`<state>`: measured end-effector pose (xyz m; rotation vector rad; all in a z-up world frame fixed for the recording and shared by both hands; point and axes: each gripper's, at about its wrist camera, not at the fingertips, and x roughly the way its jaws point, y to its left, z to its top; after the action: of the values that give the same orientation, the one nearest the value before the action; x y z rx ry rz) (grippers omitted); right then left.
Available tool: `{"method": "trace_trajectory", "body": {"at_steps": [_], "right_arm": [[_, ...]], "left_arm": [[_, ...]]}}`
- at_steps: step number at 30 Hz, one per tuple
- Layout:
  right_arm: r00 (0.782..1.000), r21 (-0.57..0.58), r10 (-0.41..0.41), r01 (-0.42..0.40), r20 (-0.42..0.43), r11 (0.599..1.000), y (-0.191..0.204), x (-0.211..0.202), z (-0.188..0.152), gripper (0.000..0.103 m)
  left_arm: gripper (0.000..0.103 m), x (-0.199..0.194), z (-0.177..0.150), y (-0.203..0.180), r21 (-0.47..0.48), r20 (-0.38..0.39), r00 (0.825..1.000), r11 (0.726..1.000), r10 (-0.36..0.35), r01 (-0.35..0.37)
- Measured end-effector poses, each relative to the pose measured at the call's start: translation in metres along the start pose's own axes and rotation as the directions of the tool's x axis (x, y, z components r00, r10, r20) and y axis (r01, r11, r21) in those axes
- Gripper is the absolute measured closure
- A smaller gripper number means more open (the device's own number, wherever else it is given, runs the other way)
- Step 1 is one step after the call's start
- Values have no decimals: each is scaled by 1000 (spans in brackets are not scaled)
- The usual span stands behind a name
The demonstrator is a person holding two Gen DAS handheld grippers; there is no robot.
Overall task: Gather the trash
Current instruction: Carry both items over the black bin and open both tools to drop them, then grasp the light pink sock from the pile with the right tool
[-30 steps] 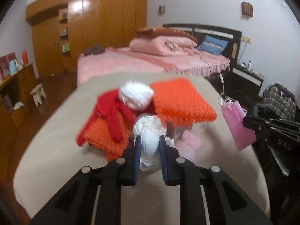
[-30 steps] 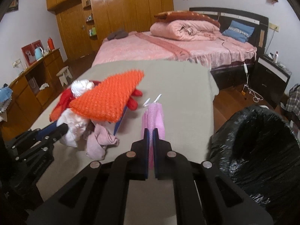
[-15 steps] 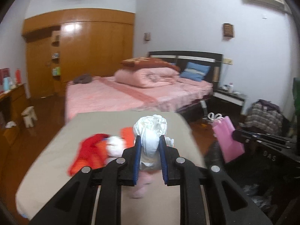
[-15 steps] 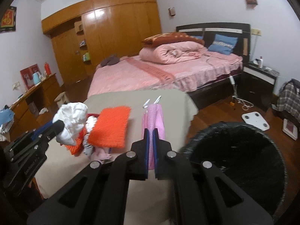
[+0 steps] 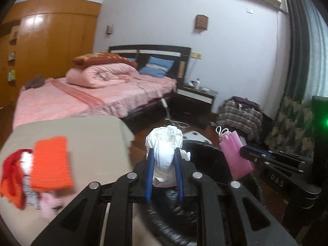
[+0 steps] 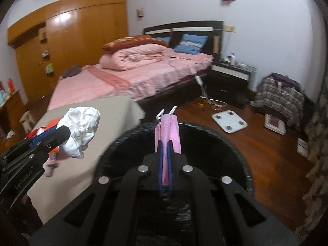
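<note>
White wad [image 5: 166, 153] pinched between the left gripper's [image 5: 164, 160] blue pads, bulging above the tips; jaws stand narrow, clamped on it. In the right view the wad [image 6: 81, 130] hangs off the table's right edge, just left of the bin rim. Pink bag [image 6: 169, 141] sandwiched flat in the right gripper [image 6: 165, 149], jaws fully closed on it, white handles up, held over the black-lined bin [image 6: 215, 149]. From the left view, bag [image 5: 235, 153] and right gripper [image 5: 249, 153] sit right of the wad. Orange cloth [image 5: 51, 164] lies near the beige table's [image 5: 92, 135] left edge, red cloth [image 5: 12, 176] beside it. Pink bed [image 6: 127, 78] behind.
</note>
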<state>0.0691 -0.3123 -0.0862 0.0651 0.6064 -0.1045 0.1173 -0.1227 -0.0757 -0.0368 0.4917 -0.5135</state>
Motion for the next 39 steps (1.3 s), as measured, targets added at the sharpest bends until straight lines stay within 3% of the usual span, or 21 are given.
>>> {"method": "trace_trajectory", "body": {"at_steps": [3, 4, 6, 11, 14, 20, 24, 31, 39], "right_arm": [[999, 19, -39, 39, -6, 999, -15, 4, -5, 96], [998, 21, -55, 55, -10, 998, -18, 6, -7, 93], [997, 31, -71, 72, -16, 997, -22, 11, -8, 76], [998, 40, -69, 69, 10, 997, -14, 8, -8, 23], [999, 37, -15, 13, 50, 999, 3, 7, -1, 13], [983, -32, 180, -179, 27, 983, 85, 19, -3, 12], [962, -77, 272, -272, -20, 959, 140, 34, -12, 12], [931, -121, 356, -363, -76, 924, 217, 54, -23, 12], [914, -150, 376, -398, -153, 905, 271, 77, -36, 13]], "left_arm": [[79, 15, -2, -12, -2, -29, 999, 999, -38, 38], [64, 21, -3, -14, 1, -42, 998, 999, -50, 50], [51, 22, -5, -14, 4, -44, 998, 999, -45, 45], [43, 2, -7, 7, 9, -17, 999, 999, 40, -40], [37, -16, -12, 33, 11, 5, 993, 993, 120, -120], [36, -63, -34, 102, -19, -7, 945, 945, 326, -326], [36, -84, -53, 149, -32, -42, 894, 894, 446, -447], [36, -102, -76, 207, -88, -93, 837, 833, 539, -547], [36, -114, -94, 244, -131, -122, 812, 802, 570, -583]]}}
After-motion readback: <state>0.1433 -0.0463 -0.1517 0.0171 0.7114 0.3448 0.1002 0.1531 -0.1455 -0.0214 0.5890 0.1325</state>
